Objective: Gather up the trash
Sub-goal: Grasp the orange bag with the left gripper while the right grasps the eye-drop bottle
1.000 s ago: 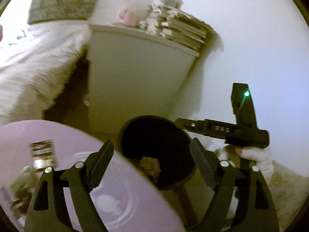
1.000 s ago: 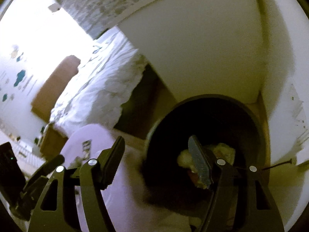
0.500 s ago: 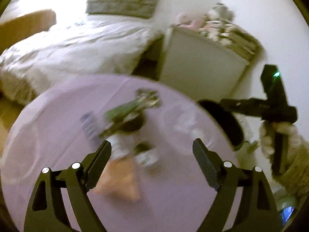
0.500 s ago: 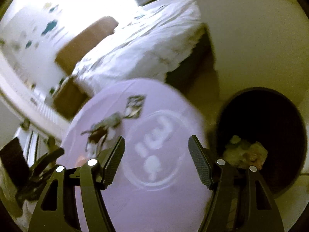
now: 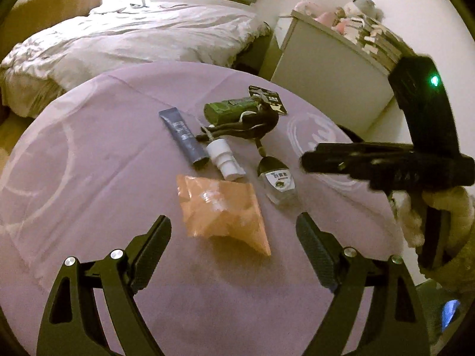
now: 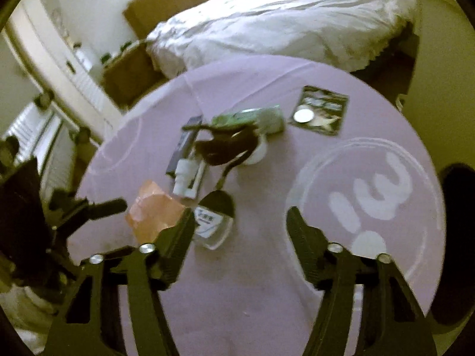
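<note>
A round purple table (image 5: 89, 160) holds the trash: an orange crumpled wrapper (image 5: 222, 207), a small clear bottle with a black cap (image 5: 277, 179), a white pump top (image 5: 224, 155), a dark blue tube (image 5: 184, 132), a green packet (image 5: 231, 108), a black cord bundle (image 5: 252, 123) and a dark card (image 5: 268, 98). My left gripper (image 5: 233, 244) is open and empty just short of the wrapper. My right gripper (image 6: 239, 231) is open and empty above the table (image 6: 267, 296), next to the clear bottle (image 6: 213, 222) and wrapper (image 6: 153, 213).
The black trash bin (image 6: 457, 187) stands on the floor off the table's right edge. A white bed (image 5: 133, 38) lies behind the table. A white cabinet (image 5: 326, 74) with stacked books stands at the back right. The right gripper's body (image 5: 400, 160) hangs over the table's right side.
Both grippers have swung away from the black bin and back over the purple table. The trash items have come into view in front of both, closer than half a second ago.
</note>
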### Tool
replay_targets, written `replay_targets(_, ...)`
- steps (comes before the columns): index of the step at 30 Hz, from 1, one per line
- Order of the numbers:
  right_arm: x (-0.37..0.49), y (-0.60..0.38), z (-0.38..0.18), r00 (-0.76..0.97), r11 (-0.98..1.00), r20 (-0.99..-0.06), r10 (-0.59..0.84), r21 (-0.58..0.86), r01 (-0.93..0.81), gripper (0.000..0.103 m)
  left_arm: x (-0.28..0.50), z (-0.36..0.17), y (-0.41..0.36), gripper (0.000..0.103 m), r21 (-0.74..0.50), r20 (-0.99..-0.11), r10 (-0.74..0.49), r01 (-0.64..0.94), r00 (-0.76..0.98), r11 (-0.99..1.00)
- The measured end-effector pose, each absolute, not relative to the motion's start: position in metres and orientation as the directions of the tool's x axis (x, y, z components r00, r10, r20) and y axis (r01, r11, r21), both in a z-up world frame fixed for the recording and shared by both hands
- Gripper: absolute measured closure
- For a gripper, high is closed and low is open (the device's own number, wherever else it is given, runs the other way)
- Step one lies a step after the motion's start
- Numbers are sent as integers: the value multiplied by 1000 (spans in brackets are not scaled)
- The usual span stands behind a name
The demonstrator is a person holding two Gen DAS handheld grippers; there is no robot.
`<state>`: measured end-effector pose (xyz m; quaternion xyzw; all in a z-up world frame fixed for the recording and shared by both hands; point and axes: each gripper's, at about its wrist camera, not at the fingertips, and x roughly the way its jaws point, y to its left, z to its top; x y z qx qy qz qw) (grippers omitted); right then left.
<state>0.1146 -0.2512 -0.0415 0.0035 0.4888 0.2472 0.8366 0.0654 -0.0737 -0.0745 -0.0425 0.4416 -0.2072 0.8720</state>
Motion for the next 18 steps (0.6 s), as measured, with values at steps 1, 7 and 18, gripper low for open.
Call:
replay_targets(1, 114, -244, -43, 399, 876, -818, 413, 237, -421, 44, 67, -76, -75, 18, -246, -755, -392, 327, 526, 913)
replay_targets(7, 119, -214, -56, 385, 880, -838, 386, 210, -426, 45, 81, -83, -68, 48, -228, -770, -368, 314, 521, 922)
replay_targets(18, 112, -205, -68, 434, 880, -845, 312, 85, -467, 58, 78, -83, -47, 78, -245, -767, -393, 336, 506, 910)
